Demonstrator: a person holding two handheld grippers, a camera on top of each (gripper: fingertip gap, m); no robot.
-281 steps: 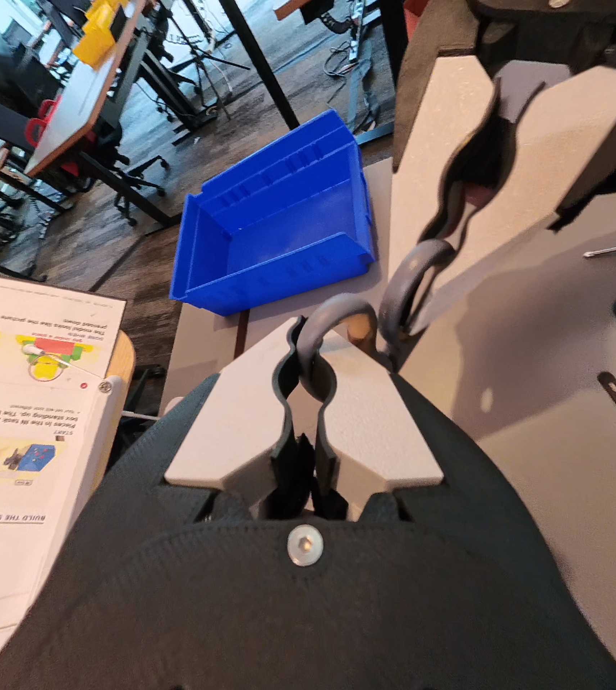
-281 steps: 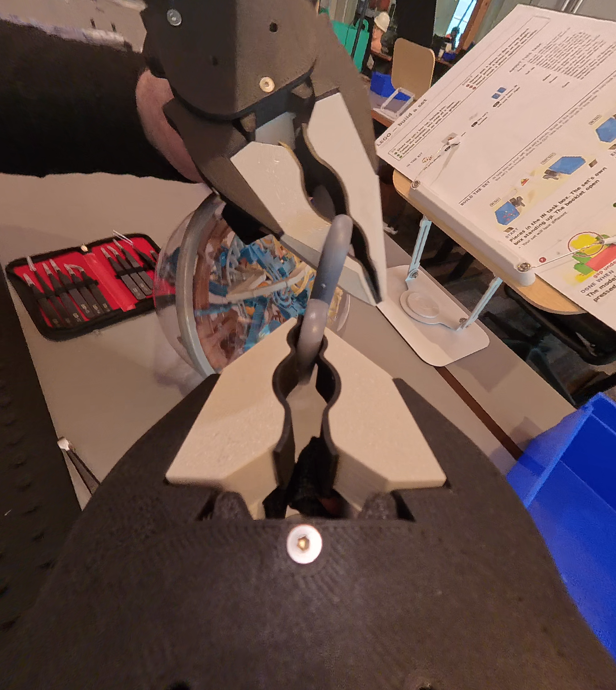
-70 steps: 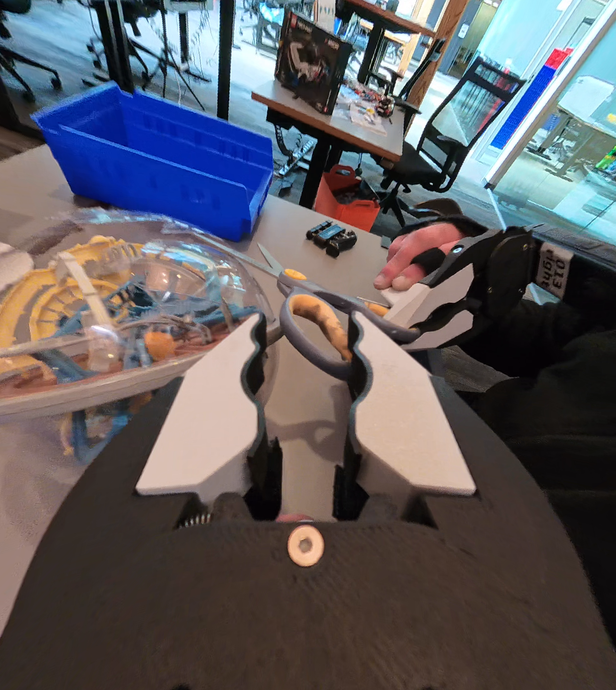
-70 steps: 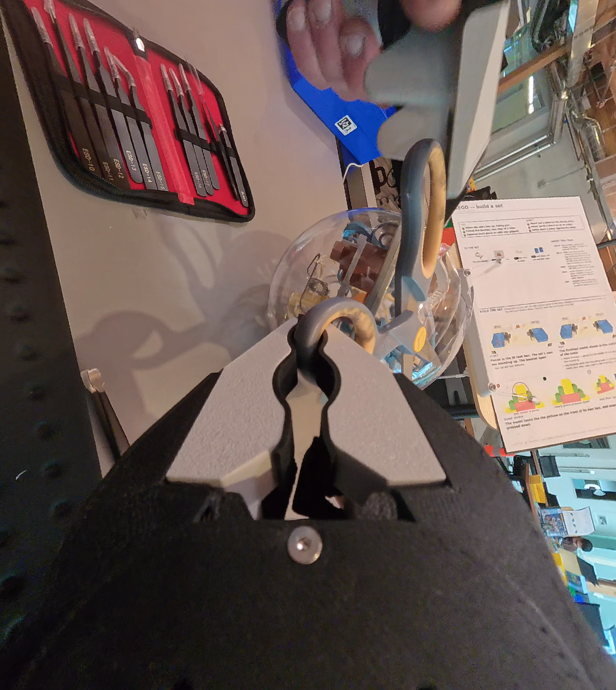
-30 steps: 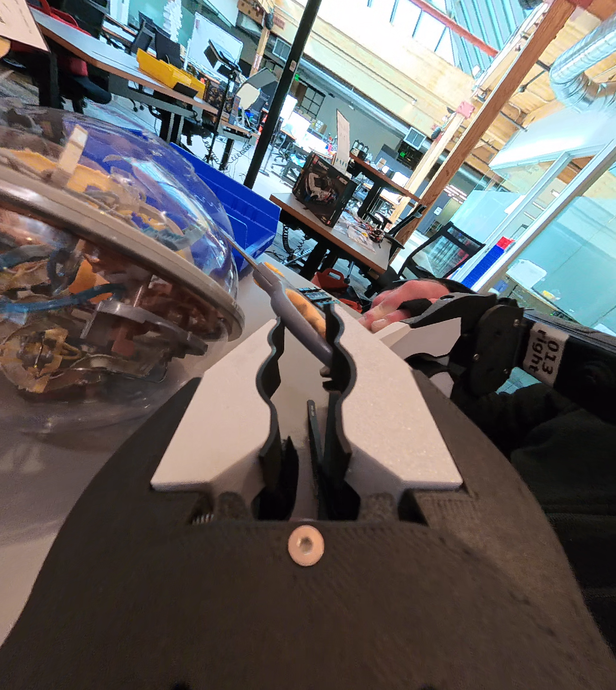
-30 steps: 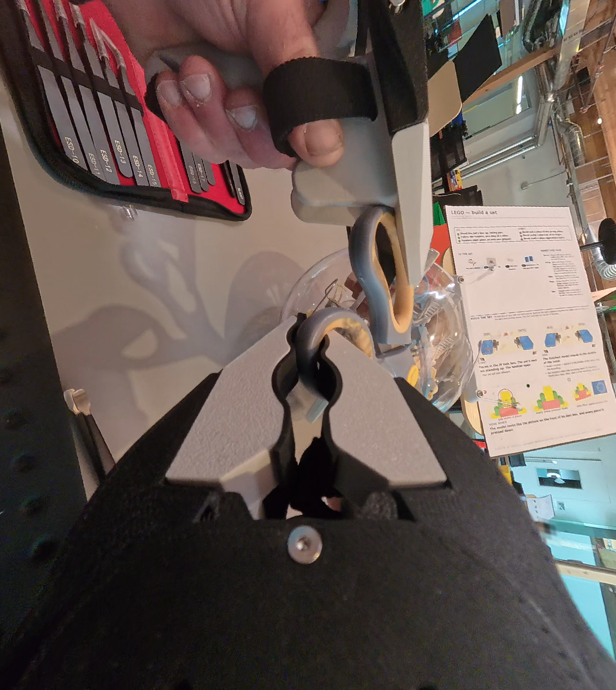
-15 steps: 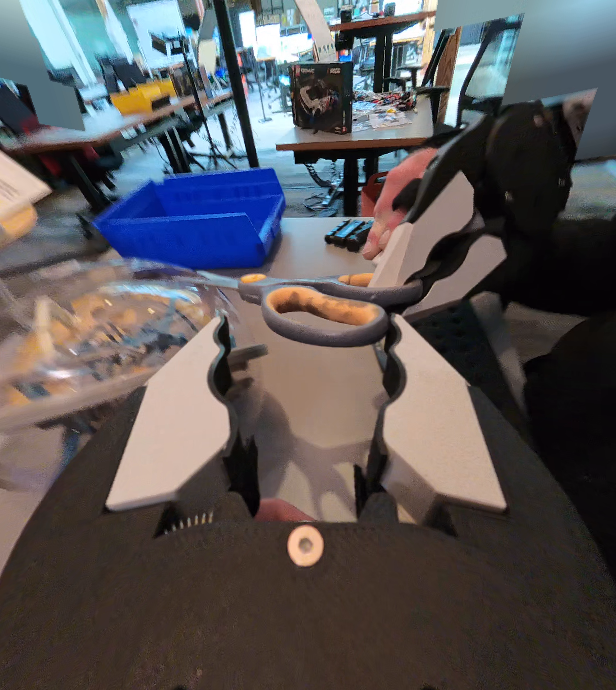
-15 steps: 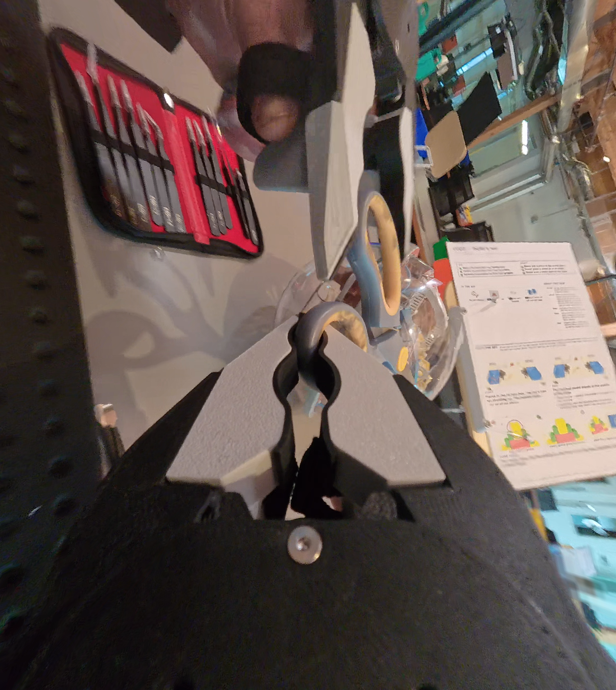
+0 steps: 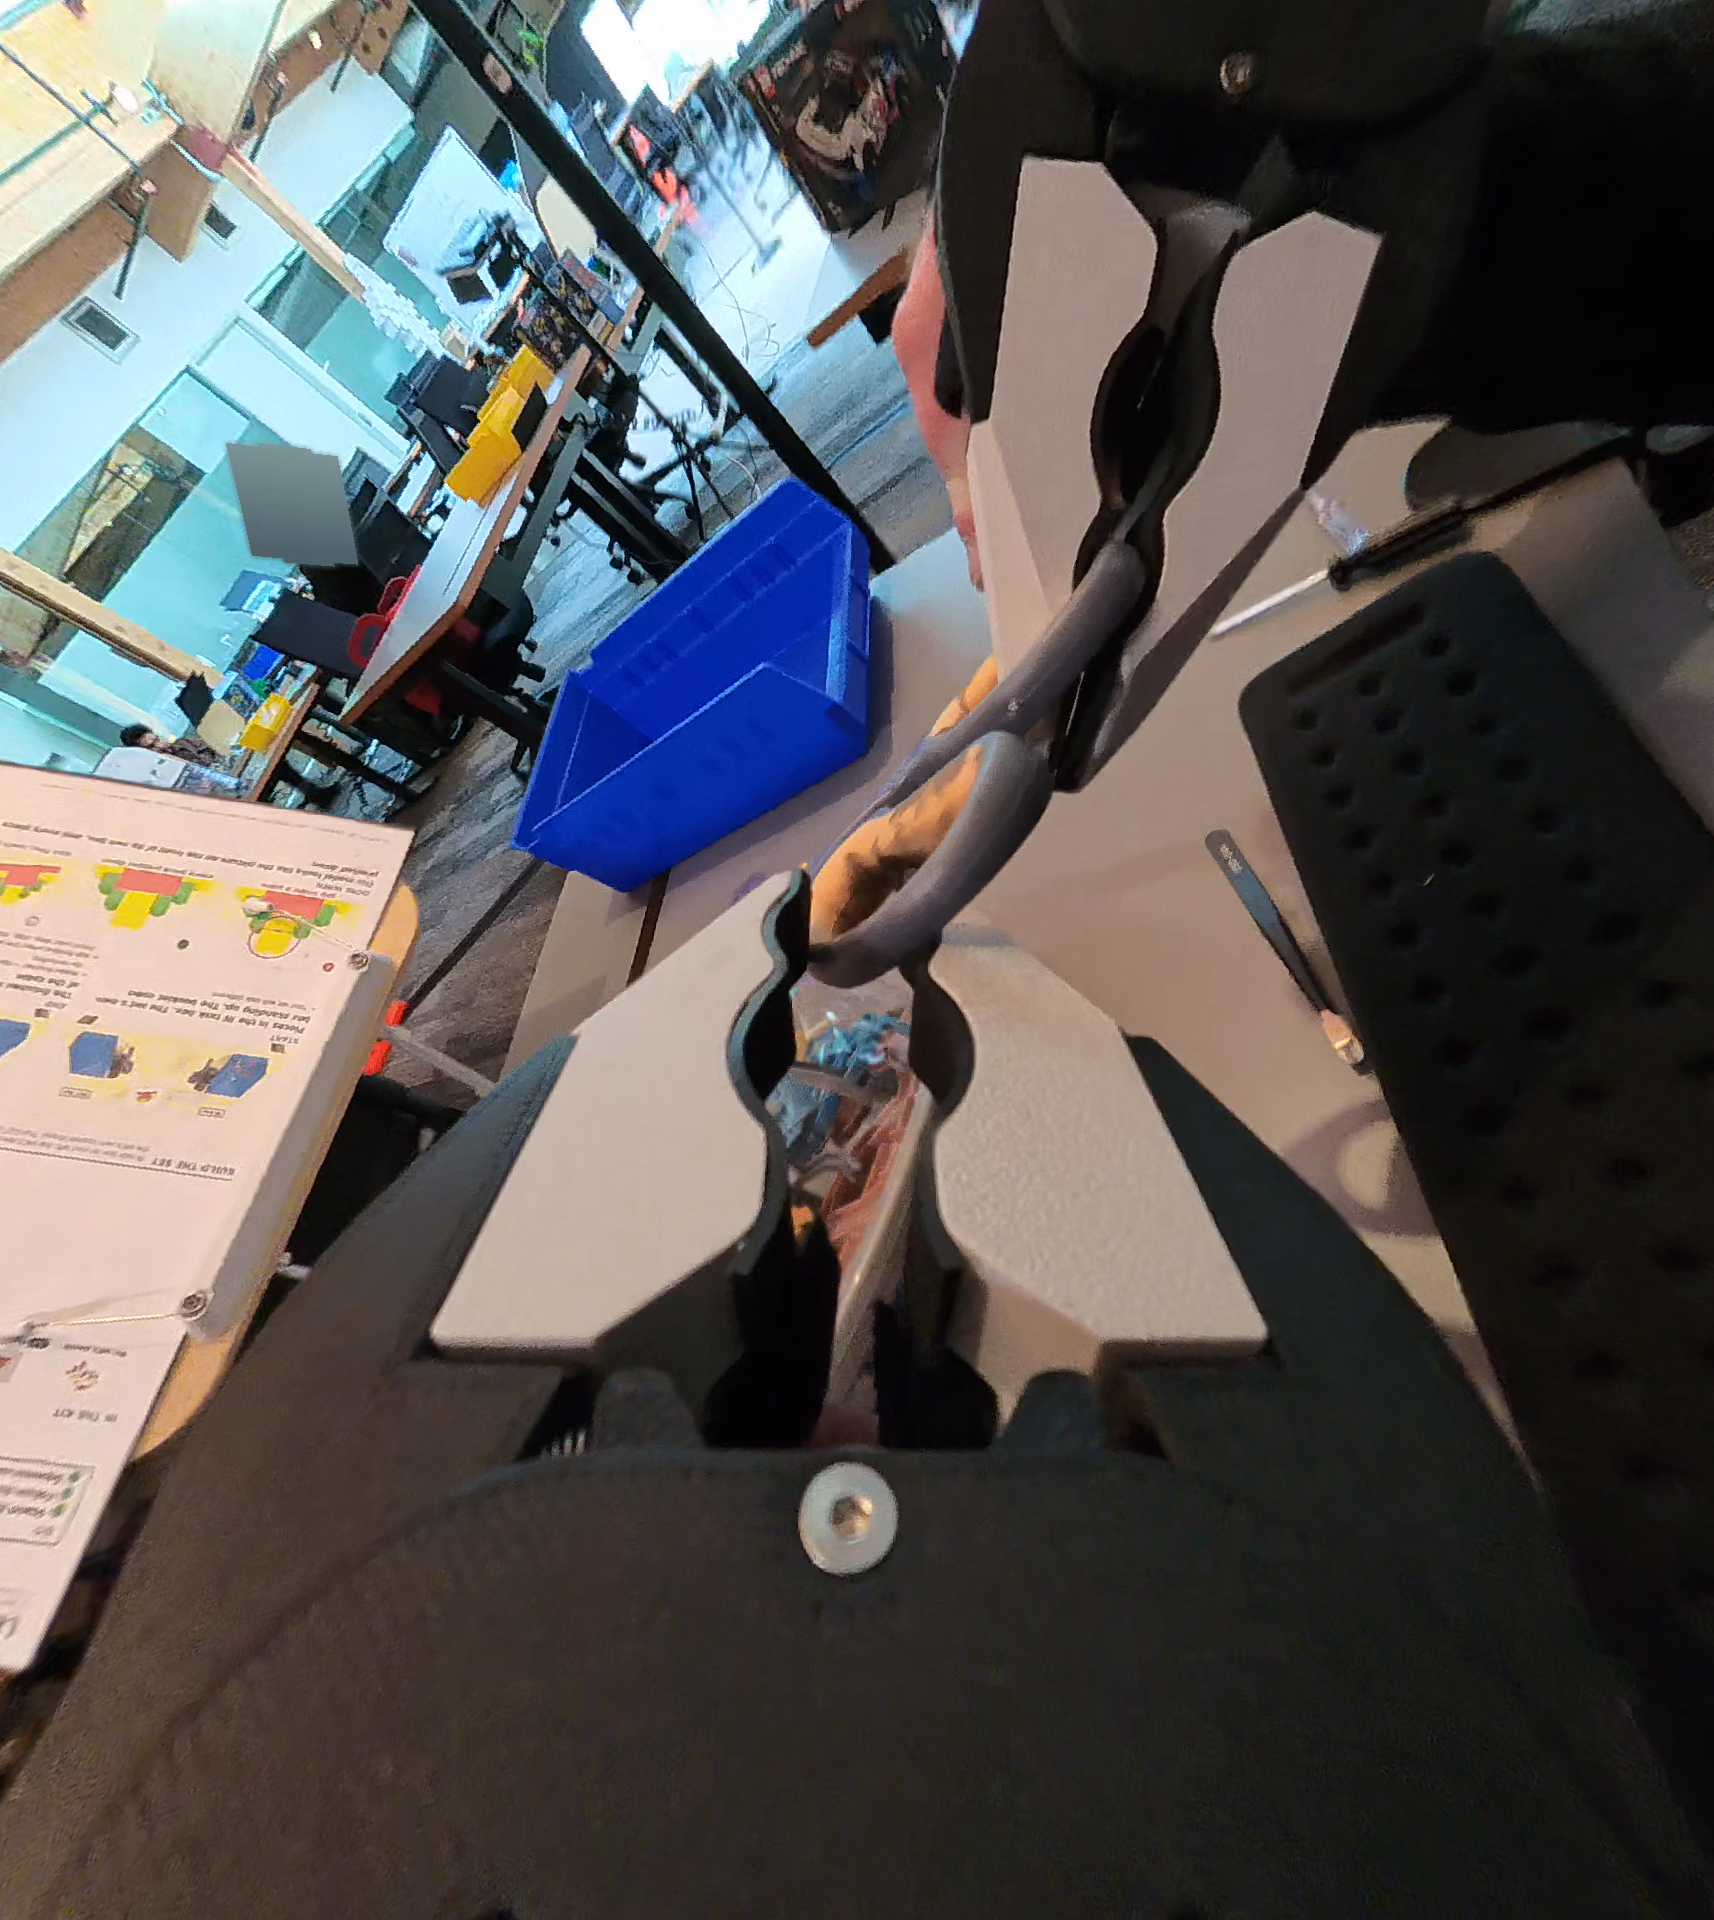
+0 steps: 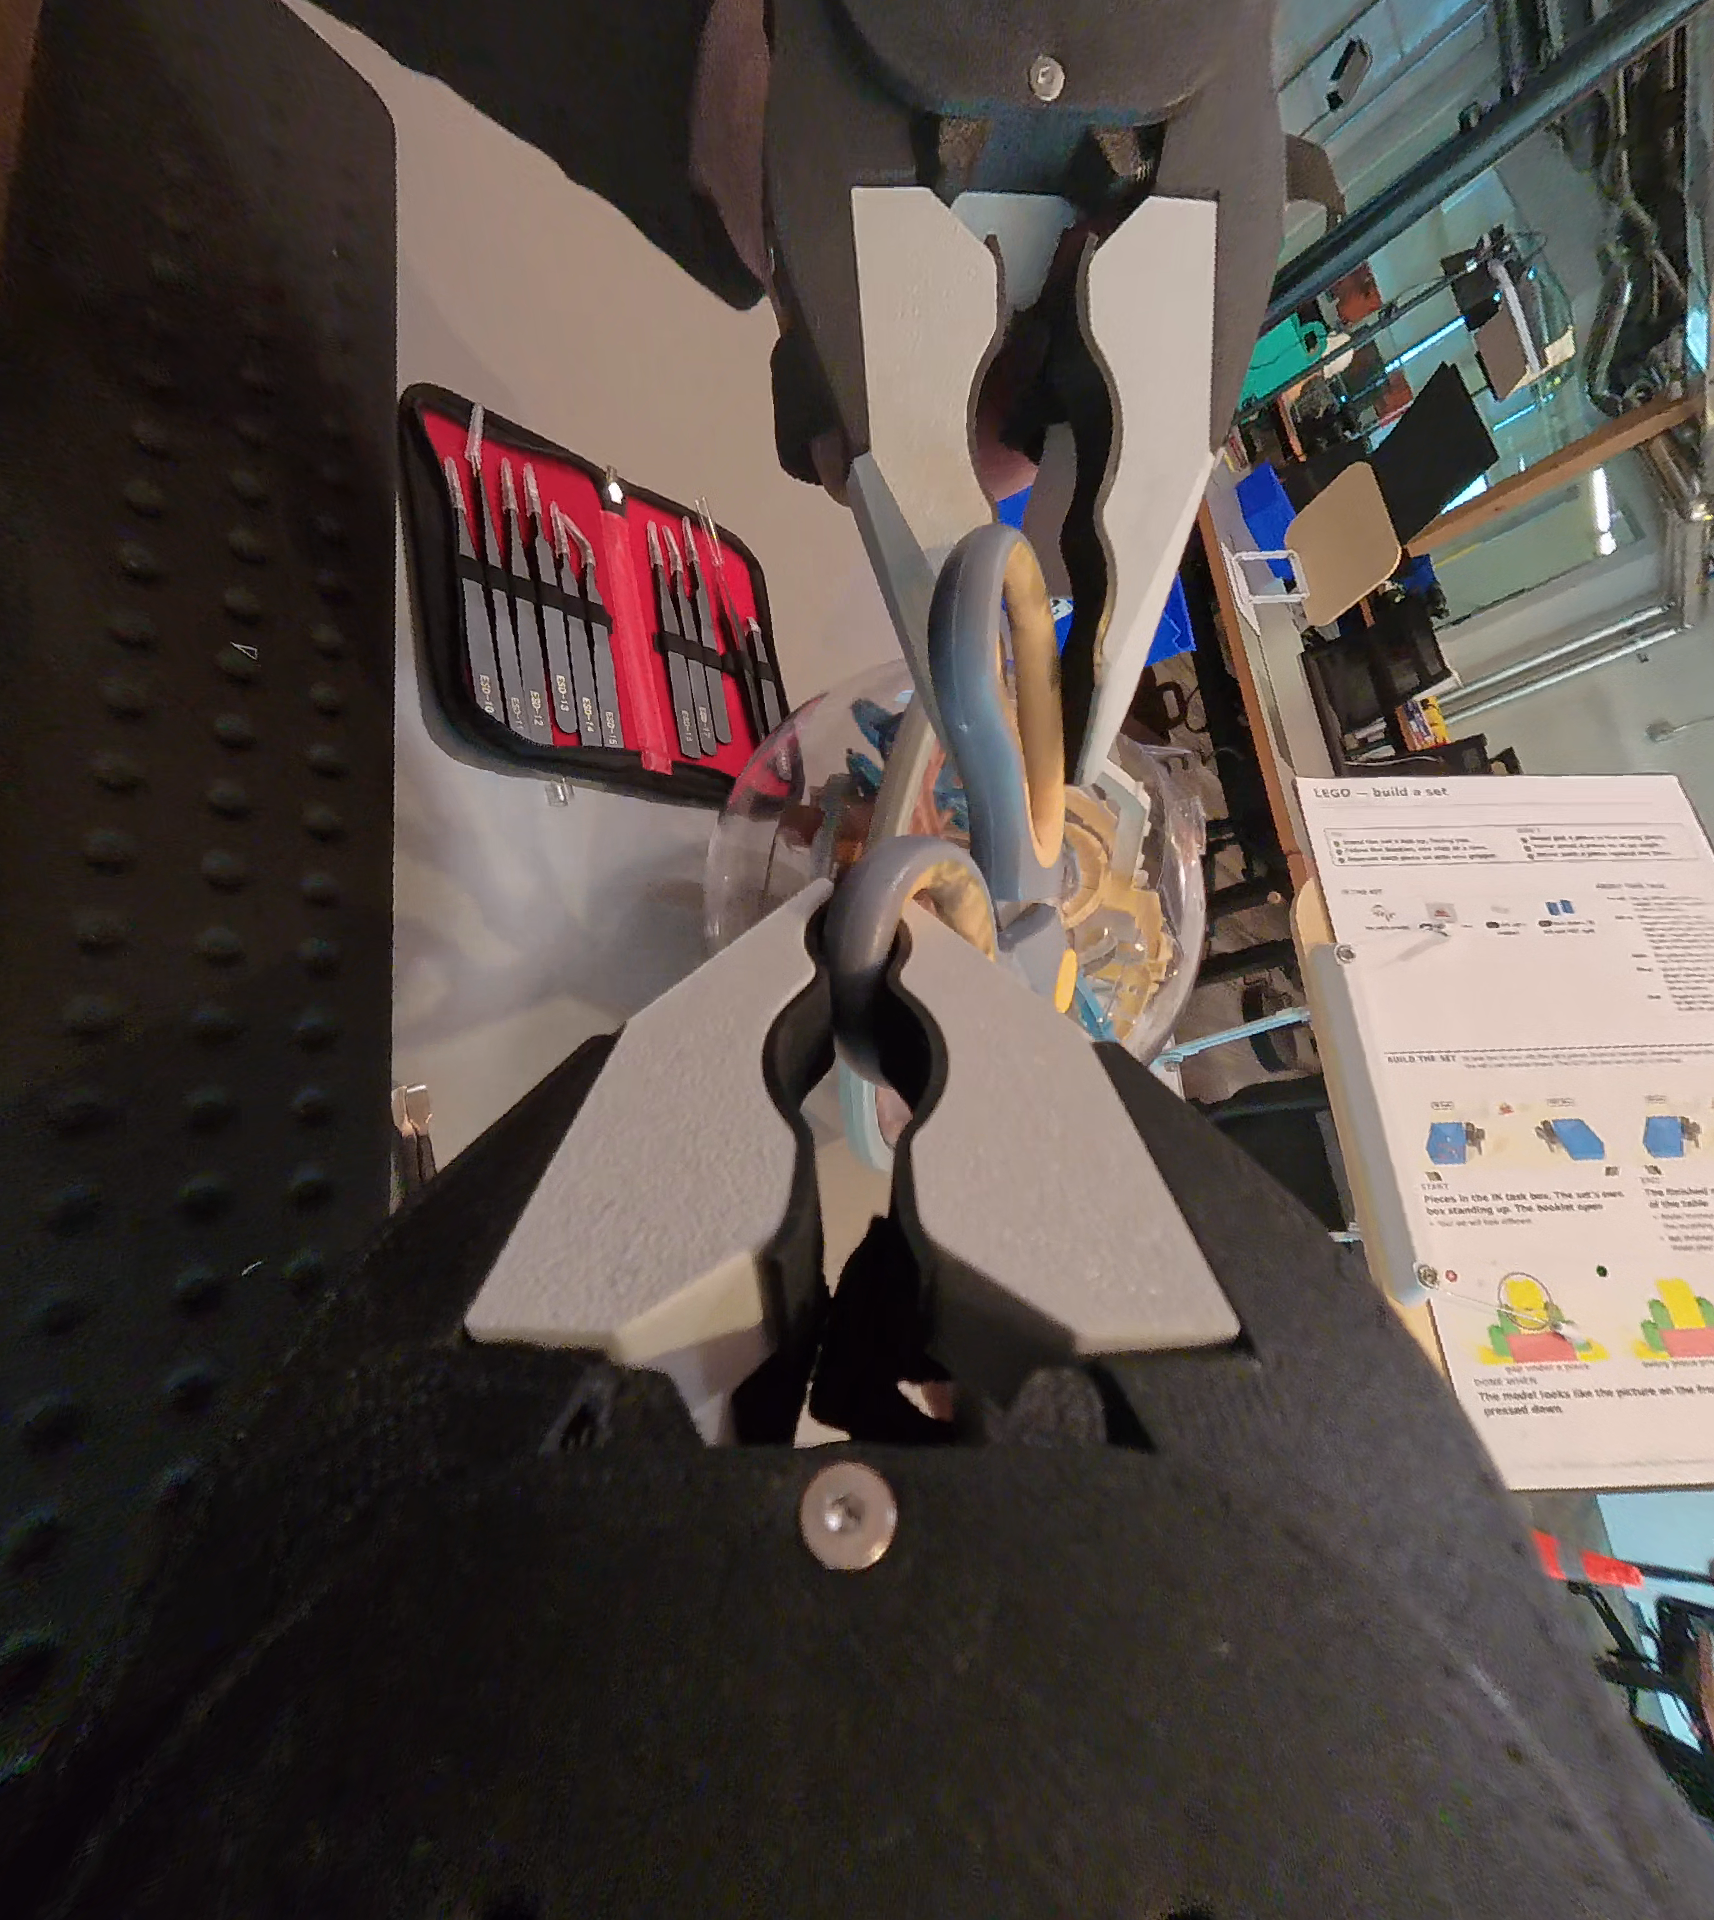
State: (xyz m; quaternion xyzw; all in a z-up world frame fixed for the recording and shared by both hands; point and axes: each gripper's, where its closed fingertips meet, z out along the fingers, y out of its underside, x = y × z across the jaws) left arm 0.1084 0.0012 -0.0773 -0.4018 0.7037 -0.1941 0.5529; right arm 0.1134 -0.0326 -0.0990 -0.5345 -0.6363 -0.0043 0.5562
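Grey table (image 9: pixel 1123 904), scissors (image 10: pixel 988 727) between 2 grippers

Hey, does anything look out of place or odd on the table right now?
One black tweezer lies loose on the table beside the black mat, outside the red tweezer case. The scissors hang in the air over the clear ball, one handle loop clamped in the right gripper. Nothing spilled.

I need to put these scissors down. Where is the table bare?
Bare grey table lies between the blue bin and the black mat. Crowded: the clear ball beside the red tweezer case, under the scissors.
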